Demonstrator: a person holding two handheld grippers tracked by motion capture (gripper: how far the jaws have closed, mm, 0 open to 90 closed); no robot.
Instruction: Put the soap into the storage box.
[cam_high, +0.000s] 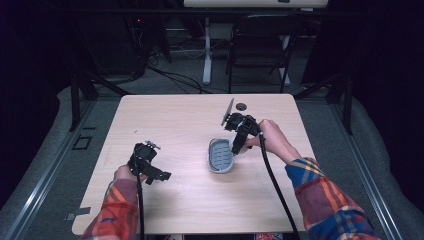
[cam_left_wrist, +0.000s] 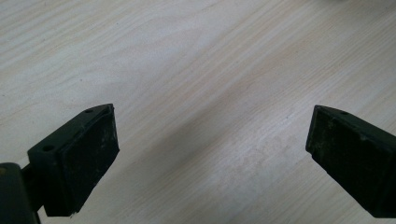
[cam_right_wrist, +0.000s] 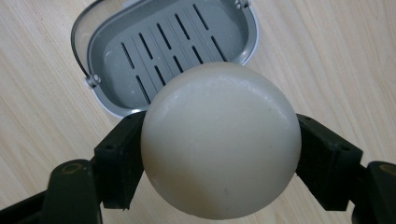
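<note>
right gripper (cam_right_wrist: 219, 140) clamps round soap bar (cam_right_wrist: 219, 140), grey soap dish (cam_right_wrist: 163, 42) just ahead below, likely drop spot; left gripper (cam_left_wrist: 210, 154) gapes empty.

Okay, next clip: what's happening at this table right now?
A person holds a claw in each hand over a wooden table. The right claw is shut on a round cream soap, held just above an empty grey slotted soap dish that lies on the table. The left claw is open with nothing in it, off to the left above bare wood.
</note>
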